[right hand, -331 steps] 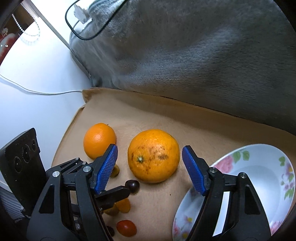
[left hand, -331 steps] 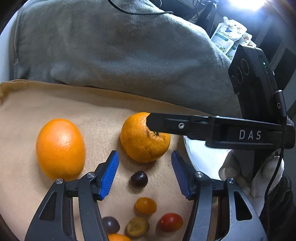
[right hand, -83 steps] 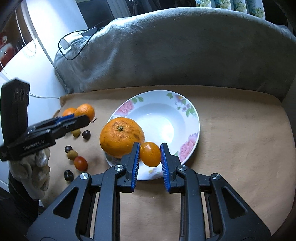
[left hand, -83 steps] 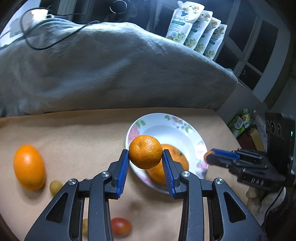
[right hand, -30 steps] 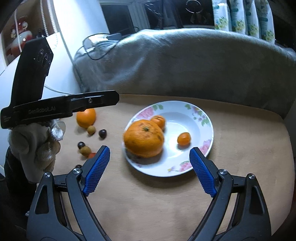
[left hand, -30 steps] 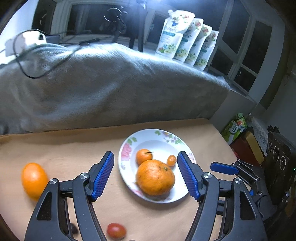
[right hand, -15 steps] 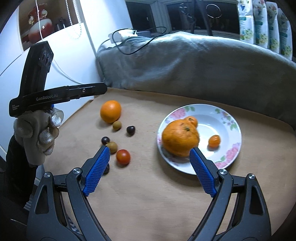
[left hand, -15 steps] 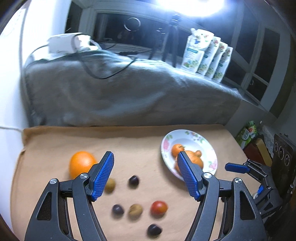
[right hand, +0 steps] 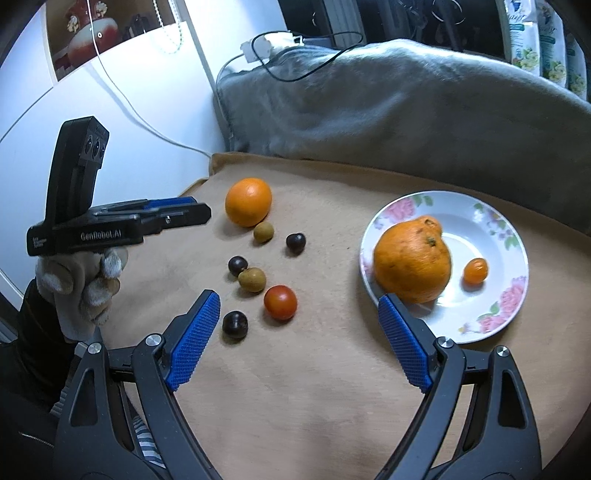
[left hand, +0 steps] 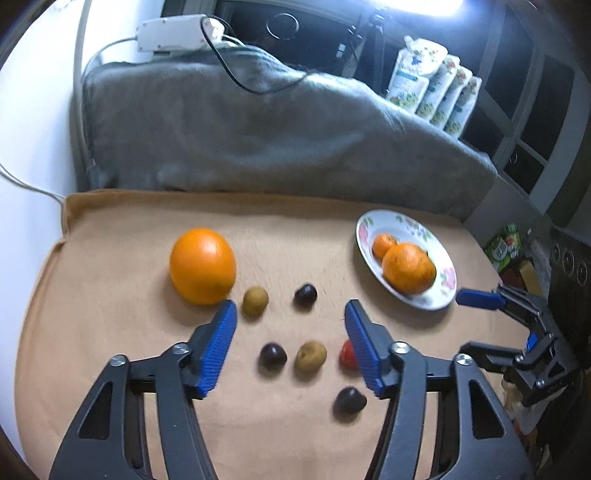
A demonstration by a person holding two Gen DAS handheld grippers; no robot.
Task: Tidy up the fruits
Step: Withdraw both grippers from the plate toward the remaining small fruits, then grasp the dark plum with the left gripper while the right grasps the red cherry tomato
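Note:
On the tan cloth [left hand: 110, 295] lie a big orange [left hand: 202, 266], a red tomato [right hand: 280, 302] and several small dark and brown fruits, such as a dark one [left hand: 305, 295] and a brown one [left hand: 310, 356]. The flowered plate [right hand: 491, 325] at the right holds a large orange [right hand: 412, 264], a mandarin [left hand: 384, 245] and a kumquat [right hand: 475, 270]. My left gripper [left hand: 290, 314] hovers over the small fruits with its jaws closing and nothing pressed between the pads. My right gripper [right hand: 297, 297] stands wide open above the cloth, between the tomato and the plate.
A grey blanket [left hand: 258, 140] lies bunched behind the cloth, with a white power strip [left hand: 170, 33] and cables on it. Pouches [left hand: 432, 92] stand at the back right. A white wall [right hand: 110, 122] borders the left. A gloved hand [right hand: 77, 284] holds the left gripper.
Both views have swung left from the plate to the loose fruits and come lower. The left jaws stand narrower than half a second ago. The mandarin and kumquat held earlier now lie in the plate.

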